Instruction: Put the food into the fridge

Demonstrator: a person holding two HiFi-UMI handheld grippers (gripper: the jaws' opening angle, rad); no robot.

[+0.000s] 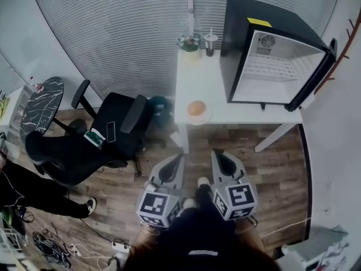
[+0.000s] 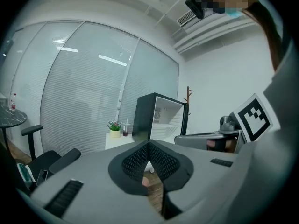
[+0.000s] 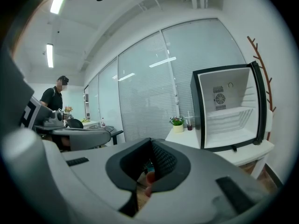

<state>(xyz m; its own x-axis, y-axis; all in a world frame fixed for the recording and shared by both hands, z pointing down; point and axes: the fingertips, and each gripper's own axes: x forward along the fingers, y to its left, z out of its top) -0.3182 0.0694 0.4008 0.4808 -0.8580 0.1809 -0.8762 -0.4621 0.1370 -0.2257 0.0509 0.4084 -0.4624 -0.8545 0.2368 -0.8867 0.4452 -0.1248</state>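
Head view: both grippers sit at bottom centre of the frame, side by side, pointing up-frame toward the white table (image 1: 194,81). We see the left gripper (image 1: 177,160) clenched, its jaws meeting at the tip with nothing between them in its own view. The right gripper (image 1: 218,157) is the same, jaws pressed together and empty. The food (image 1: 196,108), a round orange item, sits on a small plate (image 1: 206,117) at the near edge of the table, centre of frame, well apart from both grippers. The fridge (image 1: 271,52) stands on the same table at upper right, black outside and white inside. Its door (image 1: 318,75) is swung open at the right edge, and a wire shelf is visible inside. The food is to the left of the fridge, not in it. At the back of the table we see a potted plant (image 1: 189,44) and a cup with a straw (image 1: 210,42). A black office chair (image 1: 110,134) is at left over the wood floor (image 1: 276,168).
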